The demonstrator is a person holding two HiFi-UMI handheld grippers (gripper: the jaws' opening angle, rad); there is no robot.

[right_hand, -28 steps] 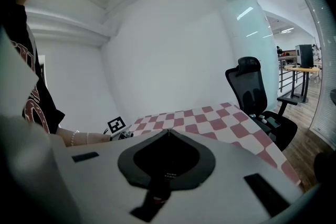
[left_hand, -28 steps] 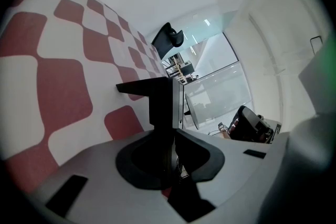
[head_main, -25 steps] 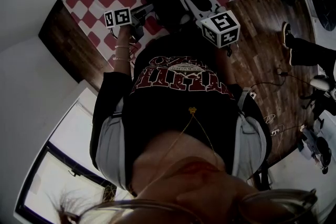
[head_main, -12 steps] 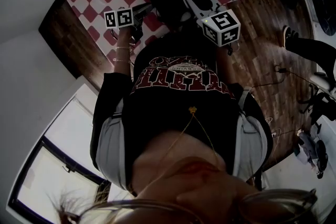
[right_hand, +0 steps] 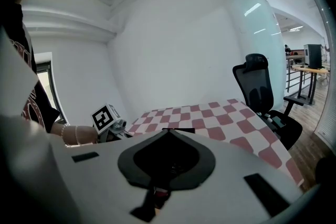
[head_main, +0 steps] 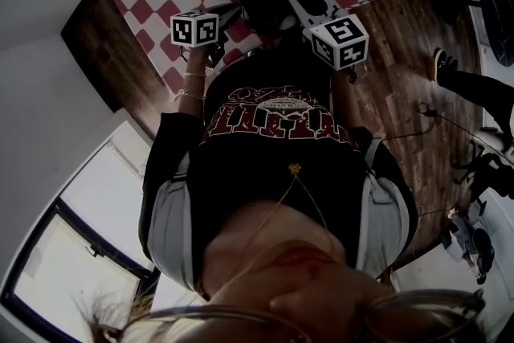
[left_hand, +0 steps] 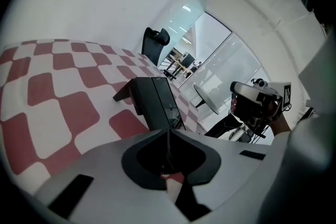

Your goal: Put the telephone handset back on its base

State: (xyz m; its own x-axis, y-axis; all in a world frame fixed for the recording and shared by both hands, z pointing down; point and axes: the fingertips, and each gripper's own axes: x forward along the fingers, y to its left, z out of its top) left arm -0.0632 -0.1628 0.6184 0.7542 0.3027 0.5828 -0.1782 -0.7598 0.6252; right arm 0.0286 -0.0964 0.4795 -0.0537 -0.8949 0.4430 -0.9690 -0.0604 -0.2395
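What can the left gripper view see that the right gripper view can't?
Only the left gripper view shows the right gripper. Only the right gripper view shows the left gripper, whose jaws have just been closing with nothing between them, a braceleted wrist and a window. Both show the checked tablecloth, a black office chair and the black telephone, though the right seemingly catches only its top edge.
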